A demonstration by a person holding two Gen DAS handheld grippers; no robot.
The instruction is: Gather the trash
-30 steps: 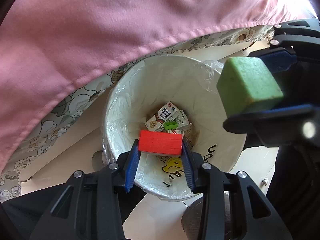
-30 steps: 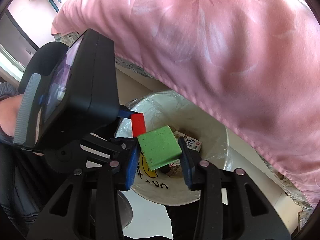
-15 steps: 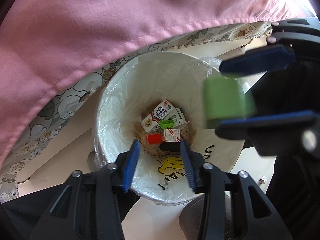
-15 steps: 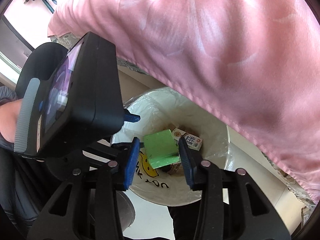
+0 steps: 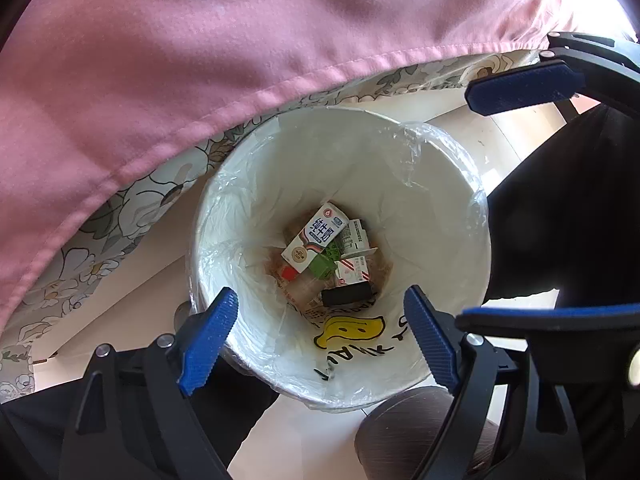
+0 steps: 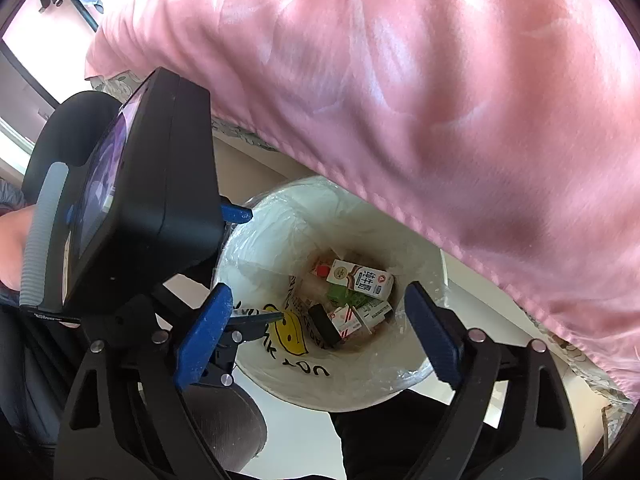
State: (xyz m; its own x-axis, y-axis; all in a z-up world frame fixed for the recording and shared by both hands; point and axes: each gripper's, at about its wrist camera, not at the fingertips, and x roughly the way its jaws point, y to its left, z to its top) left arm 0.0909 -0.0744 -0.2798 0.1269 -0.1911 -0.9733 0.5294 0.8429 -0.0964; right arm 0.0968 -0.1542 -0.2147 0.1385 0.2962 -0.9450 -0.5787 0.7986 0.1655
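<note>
While our left gripper (image 5: 320, 316) and right gripper (image 6: 320, 320) open, jaws empty | red block (image 5: 289, 271), green block (image 5: 322, 266) dropped into white plastic-lined bin (image 5: 248, 184) | two pieces collected

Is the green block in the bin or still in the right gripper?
In the bin: green block lies among cartons; right gripper opening, empty.

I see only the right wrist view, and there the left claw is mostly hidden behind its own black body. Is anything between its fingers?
Observer: No. In the left wrist view the left claw is opening, with nothing between its jaws. The bin shows through the gap.
Operator: And the green block, where does it lie?
Observer: On the bin's bottom, the green block rests against the lower end of the milk carton.
</note>
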